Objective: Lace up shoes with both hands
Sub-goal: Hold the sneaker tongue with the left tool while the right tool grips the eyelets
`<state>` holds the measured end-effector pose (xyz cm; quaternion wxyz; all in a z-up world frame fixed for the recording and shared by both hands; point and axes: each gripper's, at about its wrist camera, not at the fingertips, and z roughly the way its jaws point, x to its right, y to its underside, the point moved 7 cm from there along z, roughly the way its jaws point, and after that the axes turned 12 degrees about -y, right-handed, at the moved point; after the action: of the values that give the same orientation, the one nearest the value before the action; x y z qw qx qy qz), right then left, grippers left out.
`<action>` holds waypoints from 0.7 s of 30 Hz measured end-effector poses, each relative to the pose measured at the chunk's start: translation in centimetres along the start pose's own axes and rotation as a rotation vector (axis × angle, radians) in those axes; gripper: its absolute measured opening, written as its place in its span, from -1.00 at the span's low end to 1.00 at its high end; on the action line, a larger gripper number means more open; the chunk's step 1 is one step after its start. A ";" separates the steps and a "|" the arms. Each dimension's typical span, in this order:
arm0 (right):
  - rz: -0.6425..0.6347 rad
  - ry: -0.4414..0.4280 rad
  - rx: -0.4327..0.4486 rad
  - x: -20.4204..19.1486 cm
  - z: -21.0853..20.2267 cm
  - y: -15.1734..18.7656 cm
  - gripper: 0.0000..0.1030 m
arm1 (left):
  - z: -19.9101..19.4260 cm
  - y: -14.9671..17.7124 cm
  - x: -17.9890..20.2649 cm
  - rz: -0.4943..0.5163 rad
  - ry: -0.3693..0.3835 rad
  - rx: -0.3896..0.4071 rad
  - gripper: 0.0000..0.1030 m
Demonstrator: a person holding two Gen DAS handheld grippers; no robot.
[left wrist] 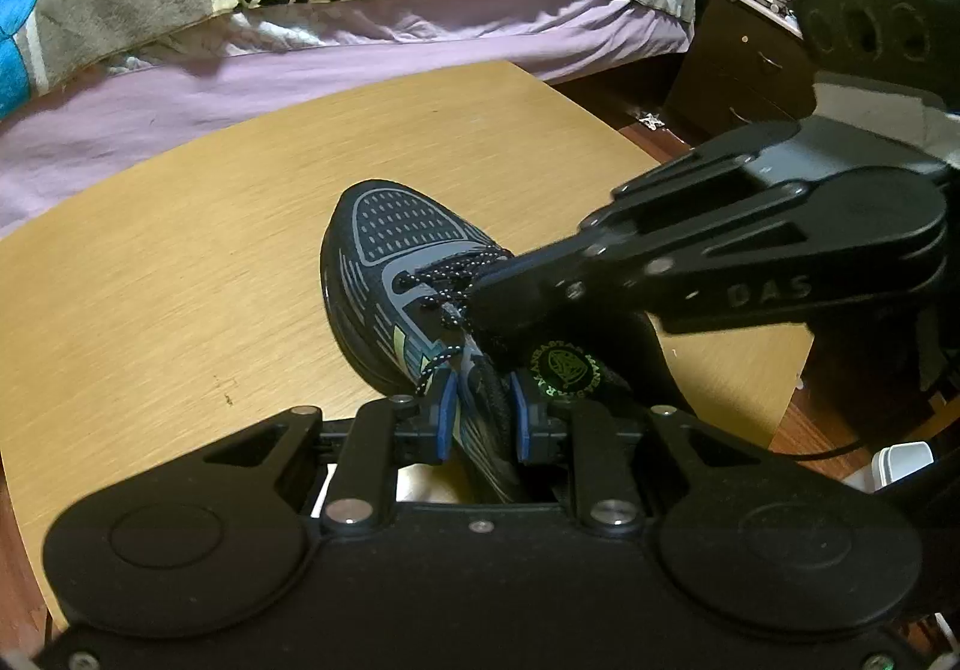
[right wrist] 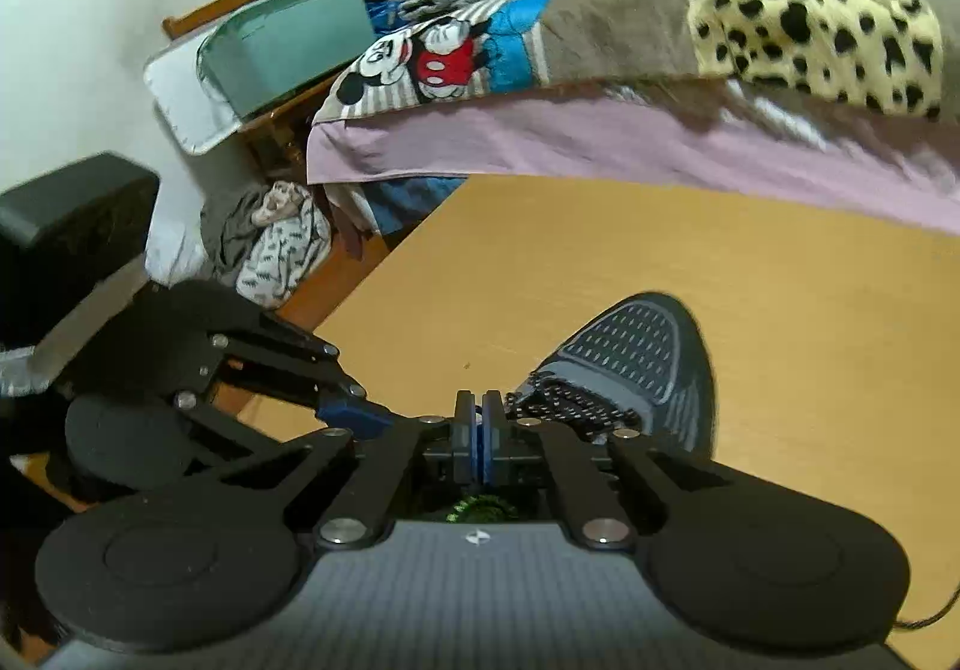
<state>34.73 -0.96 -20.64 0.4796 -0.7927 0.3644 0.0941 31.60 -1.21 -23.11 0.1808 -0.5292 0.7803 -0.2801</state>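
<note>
A dark navy running shoe (left wrist: 390,250) (right wrist: 636,358) with speckled black-and-white laces (left wrist: 456,274) (right wrist: 570,406) lies on a light wooden table (left wrist: 180,280) (right wrist: 600,250), toe pointing away. My left gripper (left wrist: 483,412) is shut on the shoe's upper beside the eyelets, its blue pads pressing from both sides. In the right wrist view it (right wrist: 354,412) comes in from the left. My right gripper (left wrist: 480,310) (right wrist: 480,424) reaches in from the right over the lacing. Its pads are nearly together, and a thin lace strand seems pinched between them.
A bed (left wrist: 360,40) with a purple sheet and a patchwork blanket runs along the table's far edge. A dark wooden dresser (left wrist: 738,70) stands at the right. On the left are a heap of clothes (right wrist: 276,244) on the floor and a green tub (right wrist: 294,46).
</note>
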 end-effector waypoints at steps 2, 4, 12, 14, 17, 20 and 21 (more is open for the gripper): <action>0.015 -0.003 -0.008 0.0 0.5 0.2 -0.87 | 0.0 0.0 -0.1 0.000 0.000 -0.001 -0.64; 0.039 -0.009 0.001 0.1 0.6 0.1 -0.86 | 0.0 0.0 -0.1 0.000 0.002 -0.001 -0.64; 0.100 -0.008 0.015 0.5 0.9 0.0 -0.39 | 0.0 -0.1 0.2 0.016 -0.003 0.002 -0.64; 0.107 0.020 0.008 0.8 0.9 0.2 -0.49 | 0.0 -0.1 0.2 0.016 -0.003 0.002 -0.64; 0.153 0.004 0.017 1.1 0.8 0.3 -0.61 | 0.0 -0.1 0.2 0.017 -0.005 0.001 -0.64; 0.141 0.023 0.015 0.8 1.0 0.3 -0.81 | 0.1 -0.1 0.2 0.016 -0.004 0.000 -0.64; 0.141 0.031 0.015 0.9 0.9 0.3 -0.91 | 0.1 -0.1 0.2 0.015 -0.006 -0.001 -0.64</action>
<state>35.33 -0.72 -21.79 0.4723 -0.7627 0.4273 0.1127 31.64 -1.46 -23.07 0.1852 -0.5241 0.7838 -0.2768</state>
